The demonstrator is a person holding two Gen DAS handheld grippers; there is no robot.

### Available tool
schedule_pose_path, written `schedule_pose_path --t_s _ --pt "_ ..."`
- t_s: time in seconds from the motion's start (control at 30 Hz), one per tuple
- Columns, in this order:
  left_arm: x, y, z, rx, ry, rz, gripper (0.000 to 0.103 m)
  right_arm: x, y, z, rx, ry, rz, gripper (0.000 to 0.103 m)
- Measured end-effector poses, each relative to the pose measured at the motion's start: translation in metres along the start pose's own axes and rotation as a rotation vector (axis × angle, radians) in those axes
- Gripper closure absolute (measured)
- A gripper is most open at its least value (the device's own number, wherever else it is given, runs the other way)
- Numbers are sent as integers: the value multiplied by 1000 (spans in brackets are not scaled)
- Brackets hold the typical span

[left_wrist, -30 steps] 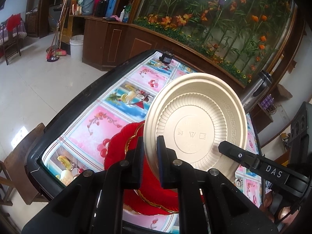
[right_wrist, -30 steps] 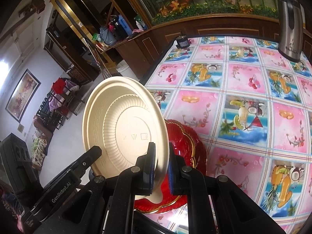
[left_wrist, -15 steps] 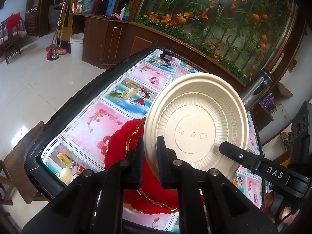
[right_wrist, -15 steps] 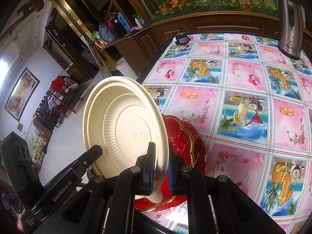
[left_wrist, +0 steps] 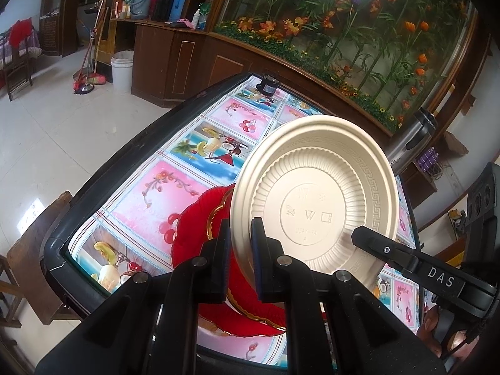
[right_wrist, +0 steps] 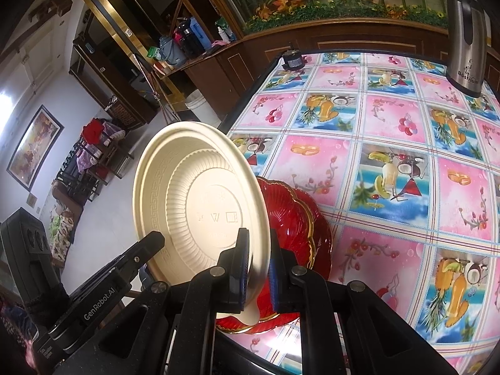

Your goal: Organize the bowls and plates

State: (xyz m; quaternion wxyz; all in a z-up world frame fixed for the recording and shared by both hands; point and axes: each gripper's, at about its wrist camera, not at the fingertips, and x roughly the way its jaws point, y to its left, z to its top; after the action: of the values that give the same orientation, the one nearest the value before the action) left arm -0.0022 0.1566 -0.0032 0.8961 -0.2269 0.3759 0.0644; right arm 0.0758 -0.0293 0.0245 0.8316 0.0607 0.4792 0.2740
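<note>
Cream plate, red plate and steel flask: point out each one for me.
Cream plate (left_wrist: 312, 200), left wrist view, on its ribbed underside.
Red plate (right_wrist: 293, 218), right wrist view, on its ribbed surface beside the cream plate.
Steel flask (right_wrist: 465, 40), right wrist view, on its body.

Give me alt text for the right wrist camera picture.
The right tongs and the left tongs pinch opposite edges of a tilted cream plate above a red plate on a fruit-patterned tablecloth, steel kettle behind.

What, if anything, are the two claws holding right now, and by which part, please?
Both hold one cream plate, tilted on edge above the red plate: left claw and right claw each pinch its rim.
</note>
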Motion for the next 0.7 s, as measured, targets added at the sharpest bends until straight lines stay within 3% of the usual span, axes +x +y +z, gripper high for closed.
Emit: schedule_pose_path --t_s 0.7 --pt "-11 2 -10 27 34 -11 93 -3 0 -13 -16 47 21 88"
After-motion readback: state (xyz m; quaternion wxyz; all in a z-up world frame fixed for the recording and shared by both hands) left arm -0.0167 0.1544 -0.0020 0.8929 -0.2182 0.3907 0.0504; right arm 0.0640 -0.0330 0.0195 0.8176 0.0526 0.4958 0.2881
